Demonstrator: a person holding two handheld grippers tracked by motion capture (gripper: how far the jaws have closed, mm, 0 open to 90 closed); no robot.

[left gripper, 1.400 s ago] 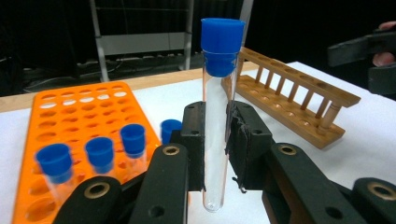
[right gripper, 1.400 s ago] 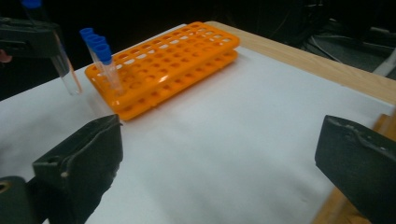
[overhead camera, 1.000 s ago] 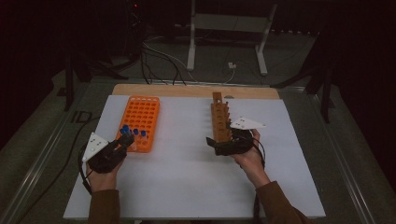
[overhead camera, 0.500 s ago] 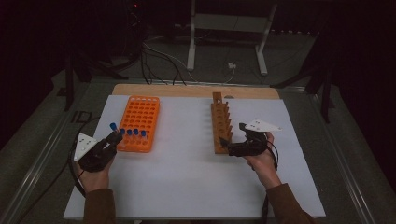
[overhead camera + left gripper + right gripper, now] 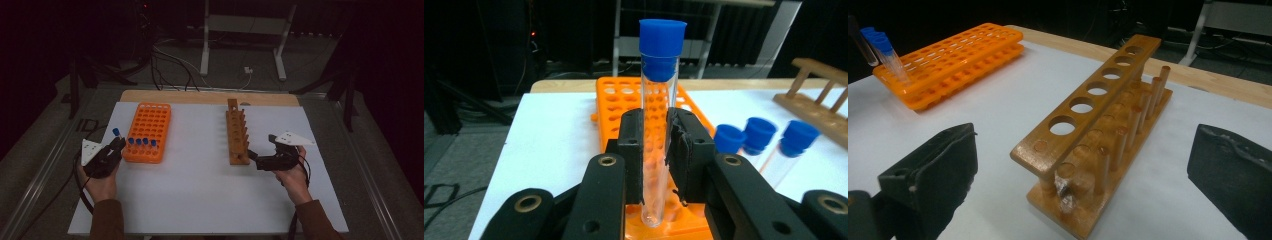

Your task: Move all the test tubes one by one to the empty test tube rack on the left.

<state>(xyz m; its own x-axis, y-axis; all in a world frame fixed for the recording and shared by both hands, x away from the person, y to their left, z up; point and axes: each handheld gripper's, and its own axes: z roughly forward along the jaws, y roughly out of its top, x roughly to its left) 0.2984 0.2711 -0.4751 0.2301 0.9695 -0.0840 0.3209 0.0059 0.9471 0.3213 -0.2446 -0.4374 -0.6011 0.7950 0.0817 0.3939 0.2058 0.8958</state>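
High view: on the white tabletop point(image 5: 200, 200), the orange rack point(image 5: 148, 131) sits toward the left edge and the wooden rack point(image 5: 237, 131) right of centre. The right gripper point(image 5: 260, 160), jaws wide and empty, has backed off the wooden rack's near end. The left gripper point(image 5: 116, 145), clamped mid-barrel on a blue-capped test tube point(image 5: 658, 125), has lifted it clear beside the orange rack. The tube looks light, slick and fragile, so gentle pressure below the cap suits it.
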